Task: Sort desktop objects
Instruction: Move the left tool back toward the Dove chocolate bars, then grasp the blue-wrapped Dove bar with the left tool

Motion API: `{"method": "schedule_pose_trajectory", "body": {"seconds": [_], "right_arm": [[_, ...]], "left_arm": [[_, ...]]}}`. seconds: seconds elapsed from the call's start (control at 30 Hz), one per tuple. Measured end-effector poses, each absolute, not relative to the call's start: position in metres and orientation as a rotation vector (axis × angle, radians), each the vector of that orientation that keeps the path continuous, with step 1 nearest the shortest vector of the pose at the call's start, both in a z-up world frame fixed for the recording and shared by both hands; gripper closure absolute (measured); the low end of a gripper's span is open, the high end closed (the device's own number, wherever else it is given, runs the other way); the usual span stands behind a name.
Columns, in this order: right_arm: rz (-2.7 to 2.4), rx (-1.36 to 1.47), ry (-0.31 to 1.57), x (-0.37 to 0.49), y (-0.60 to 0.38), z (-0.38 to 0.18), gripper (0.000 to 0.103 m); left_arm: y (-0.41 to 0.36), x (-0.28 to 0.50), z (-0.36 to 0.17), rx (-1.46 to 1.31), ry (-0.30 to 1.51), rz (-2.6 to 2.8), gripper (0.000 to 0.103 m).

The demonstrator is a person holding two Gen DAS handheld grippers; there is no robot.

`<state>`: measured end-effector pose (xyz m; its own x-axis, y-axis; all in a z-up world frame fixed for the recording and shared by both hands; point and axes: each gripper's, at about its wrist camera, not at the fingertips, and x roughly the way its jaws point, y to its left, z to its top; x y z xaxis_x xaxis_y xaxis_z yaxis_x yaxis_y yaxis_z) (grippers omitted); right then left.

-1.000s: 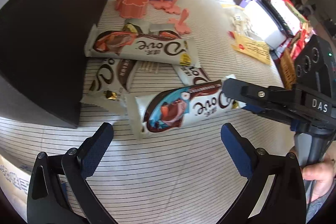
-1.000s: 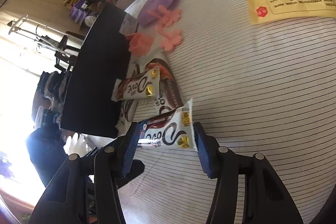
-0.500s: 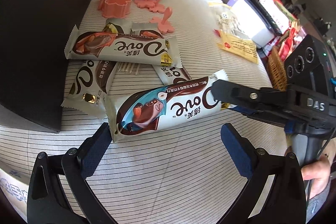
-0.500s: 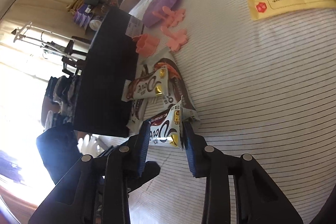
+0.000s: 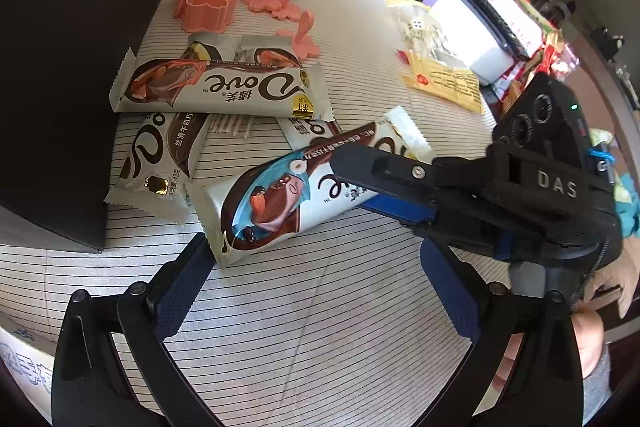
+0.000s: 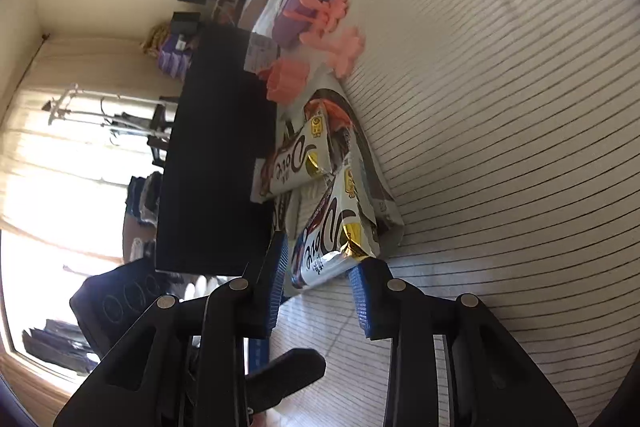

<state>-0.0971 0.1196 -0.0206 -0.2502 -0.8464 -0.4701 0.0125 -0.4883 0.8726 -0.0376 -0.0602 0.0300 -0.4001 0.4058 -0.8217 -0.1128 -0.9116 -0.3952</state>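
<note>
Striped counter with black box, Dove bars and two grippers.
Right gripper, reaching in level from the right, is clamped on the blue-printed Dove bar, whose long axis slants, free end toward the camera. Left gripper hovers wide apart, holding nothing. More bars and pink moulds lie behind.

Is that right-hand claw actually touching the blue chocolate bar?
Touching. In the right wrist view both blue fingers of the right gripper press against the bar's wrapper, with no gap visible on either side.
</note>
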Motion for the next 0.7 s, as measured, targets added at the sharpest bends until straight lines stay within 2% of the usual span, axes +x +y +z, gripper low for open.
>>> {"method": "schedule_pose_trajectory", "body": {"seconds": [0.07, 0.17, 0.3, 0.5, 0.7], "right_arm": [[-1.794, 1.381, -1.111, -0.098, 0.122, -0.027, 0.082], [-1.783, 1.381, -1.178, -0.101, 0.125, -0.032, 0.092], [-1.777, 1.371, -1.207, -0.103, 0.127, -0.032, 0.091], [-1.753, 1.312, -1.197, -0.1, 0.137, -0.014, 0.093], [-1.733, 1.218, -1.124, -0.099, 0.148, 0.024, 0.093]], "left_arm": [[-0.061, -0.038, 0.03, -1.499, -0.409, 2.359, 0.001], [-0.061, -0.037, 0.03, -1.495, -0.413, 2.359, 0.001], [-0.06, -0.037, 0.03, -1.505, -0.408, 2.35, 0.001], [-0.072, -0.036, 0.041, -1.474, -0.508, 2.318, 0.001], [-0.07, -0.032, 0.066, -1.356, -0.354, 2.393, 0.001]]}}
